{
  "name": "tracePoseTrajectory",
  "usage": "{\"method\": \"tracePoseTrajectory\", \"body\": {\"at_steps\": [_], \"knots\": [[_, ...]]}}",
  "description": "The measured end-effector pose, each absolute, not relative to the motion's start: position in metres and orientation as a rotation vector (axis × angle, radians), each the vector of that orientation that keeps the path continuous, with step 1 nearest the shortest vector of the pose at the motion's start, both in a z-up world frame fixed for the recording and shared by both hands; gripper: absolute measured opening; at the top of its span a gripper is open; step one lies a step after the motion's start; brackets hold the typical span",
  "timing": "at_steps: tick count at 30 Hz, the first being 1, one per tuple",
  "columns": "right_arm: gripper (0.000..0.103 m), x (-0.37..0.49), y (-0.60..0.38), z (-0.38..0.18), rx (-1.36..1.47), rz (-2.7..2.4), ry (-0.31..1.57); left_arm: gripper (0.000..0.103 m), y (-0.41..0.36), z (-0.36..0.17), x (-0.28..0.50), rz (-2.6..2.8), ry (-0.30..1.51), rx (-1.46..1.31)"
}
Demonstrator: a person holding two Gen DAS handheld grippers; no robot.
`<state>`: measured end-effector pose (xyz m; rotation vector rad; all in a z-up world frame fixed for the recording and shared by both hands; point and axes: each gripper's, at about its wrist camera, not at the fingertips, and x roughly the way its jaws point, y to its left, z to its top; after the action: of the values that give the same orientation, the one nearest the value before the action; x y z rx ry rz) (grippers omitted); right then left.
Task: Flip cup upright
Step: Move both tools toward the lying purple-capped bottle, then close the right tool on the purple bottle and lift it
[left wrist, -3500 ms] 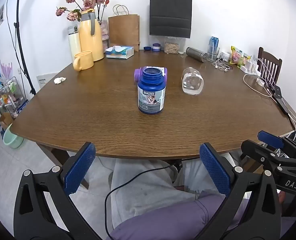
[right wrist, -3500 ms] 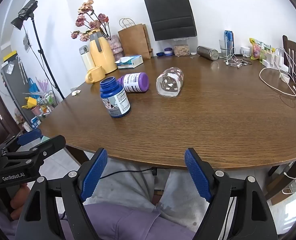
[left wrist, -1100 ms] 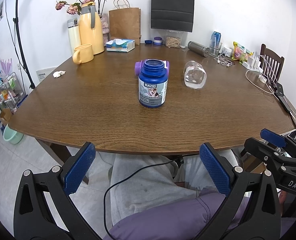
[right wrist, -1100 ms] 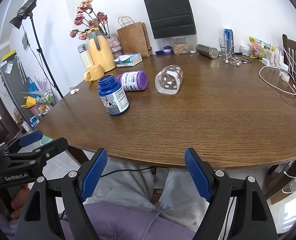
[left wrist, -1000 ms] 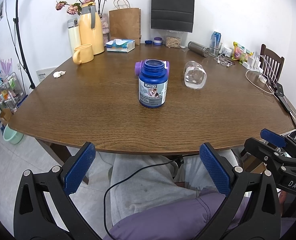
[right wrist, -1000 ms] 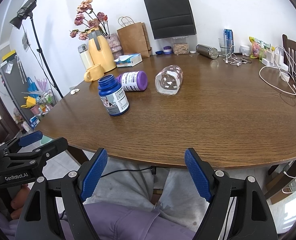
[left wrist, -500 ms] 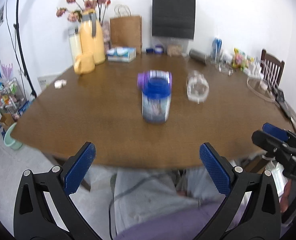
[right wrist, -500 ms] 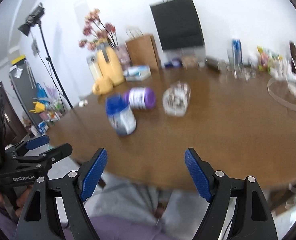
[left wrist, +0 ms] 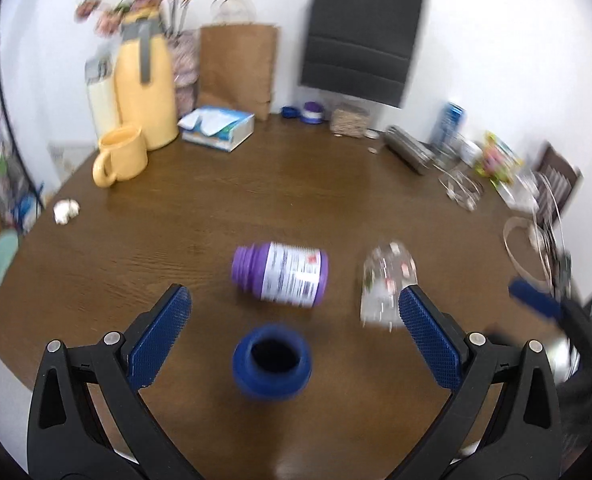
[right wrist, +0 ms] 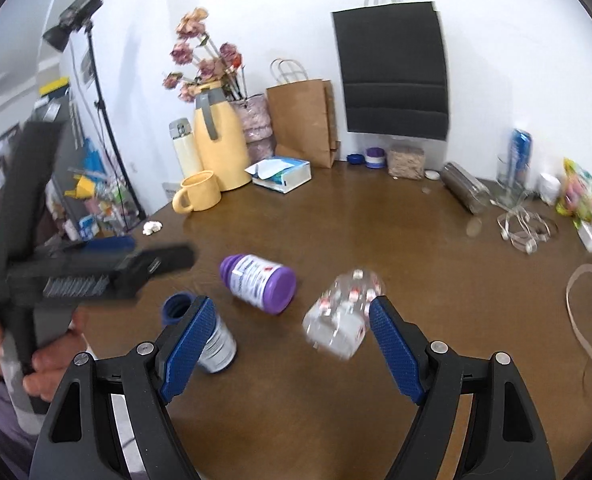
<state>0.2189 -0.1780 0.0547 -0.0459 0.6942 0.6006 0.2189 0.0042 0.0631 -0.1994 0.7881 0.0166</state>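
Holding both sets of tongs over the near part of the bench point(left wrist: 215, 184), we list items near to far. Left tongs point(left wrist: 295, 337): blue pads spread wide apart, nothing between them but the blue bottle point(left wrist: 271, 362), upright and uncapped, directly below. Right tongs point(right wrist: 291, 349): likewise wide apart, gripping nothing. Clear cup point(right wrist: 342, 314): lying on its side on the bench, just beyond the right tongs and close to their right pad; in the left view it point(left wrist: 386, 286) lies right of centre. Purple bottle point(right wrist: 257, 283): on its side, just left of the cup, apart from it. Far left: yellow mug point(right wrist: 197, 192), yellow jug point(right wrist: 217, 136), tissue box point(right wrist: 281, 174). Far edge, at the wall: brown paper bag point(right wrist: 302, 120), black bag point(right wrist: 392, 70).
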Motion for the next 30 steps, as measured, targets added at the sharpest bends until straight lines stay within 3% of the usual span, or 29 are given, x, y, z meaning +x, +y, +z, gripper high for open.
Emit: {"method": "tracePoseTrajectory", "body": {"at_steps": [5, 15, 30], "knots": [[0.084, 0.267, -0.17, 0.041, -0.091, 0.637, 0.773, 0.103, 0.003, 0.051, 0.283, 0.077, 0.866, -0.412], [0.084, 0.309, -0.099, 0.001, -0.249, 0.826, 0.922, 0.103, 0.012, -0.002, 0.324, 0.061, 0.987, -0.296], [0.084, 0.348, -0.008, -0.041, -0.39, 0.885, 1.005, 0.103, 0.09, -0.005, 0.343, 0.103, 0.979, -0.236]]}}
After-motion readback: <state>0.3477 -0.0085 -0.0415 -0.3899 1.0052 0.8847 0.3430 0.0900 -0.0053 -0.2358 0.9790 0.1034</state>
